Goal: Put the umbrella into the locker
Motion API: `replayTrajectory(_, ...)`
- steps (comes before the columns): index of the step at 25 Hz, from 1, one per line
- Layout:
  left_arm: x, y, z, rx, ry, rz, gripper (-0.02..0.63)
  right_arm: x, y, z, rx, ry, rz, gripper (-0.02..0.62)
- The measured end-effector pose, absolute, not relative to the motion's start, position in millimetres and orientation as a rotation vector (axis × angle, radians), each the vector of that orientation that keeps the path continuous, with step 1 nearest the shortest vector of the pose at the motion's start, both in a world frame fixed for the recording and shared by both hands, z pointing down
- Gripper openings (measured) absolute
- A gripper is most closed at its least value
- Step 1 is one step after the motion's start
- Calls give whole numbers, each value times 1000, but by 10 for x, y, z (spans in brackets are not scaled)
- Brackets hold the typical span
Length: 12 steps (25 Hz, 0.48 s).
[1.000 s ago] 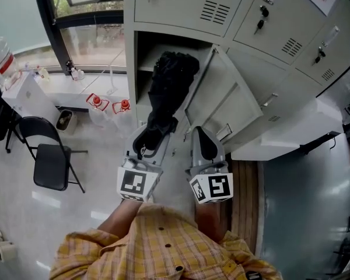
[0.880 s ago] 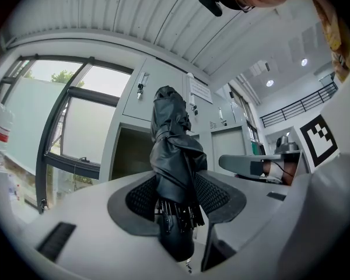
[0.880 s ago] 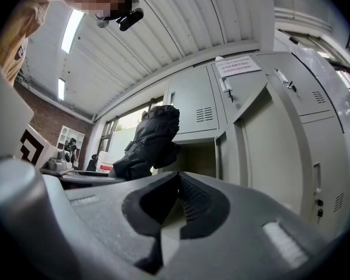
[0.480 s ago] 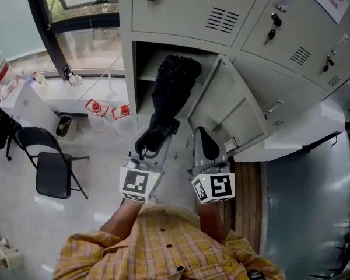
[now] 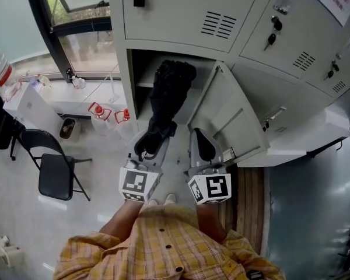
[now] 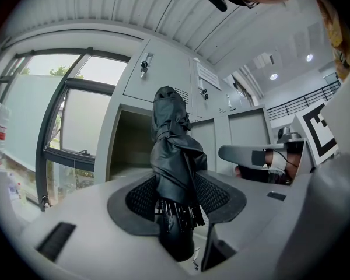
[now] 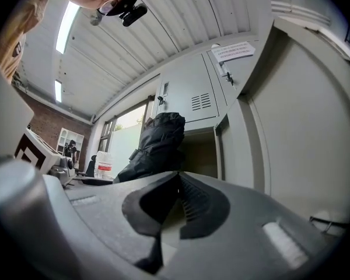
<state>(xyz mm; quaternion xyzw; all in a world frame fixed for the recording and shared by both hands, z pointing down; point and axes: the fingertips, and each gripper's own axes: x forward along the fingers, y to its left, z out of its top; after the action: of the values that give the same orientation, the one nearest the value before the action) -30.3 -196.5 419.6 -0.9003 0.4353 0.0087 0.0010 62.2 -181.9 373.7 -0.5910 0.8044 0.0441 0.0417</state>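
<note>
A folded black umbrella stands up out of my left gripper, which is shut on its lower end near the handle. Its bunched top reaches the mouth of the open locker compartment. In the left gripper view the umbrella sits between the ribbed pads, with the dark compartment behind it. My right gripper hovers just right of the left one, in front of the swung-out locker door. Its jaws meet at the tips with nothing between them. The umbrella shows to its left.
Closed grey locker doors with padlocks and keys surround the open one. A black folding chair stands on the floor at left. Red-capped bottles sit below the window ledge. A wooden strip runs along the floor at right.
Both grippers have moved toward the locker together. The umbrella's top has gone from in front of the compartment to its mouth. The grip is unchanged.
</note>
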Motion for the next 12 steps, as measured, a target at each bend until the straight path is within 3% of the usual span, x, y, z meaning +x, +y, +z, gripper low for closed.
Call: replayTrajectory(12, -130, -2305, 4357, -2797, 1479, -18, 190, 638, -2153, 3834, -1705, 2524, 102, -3)
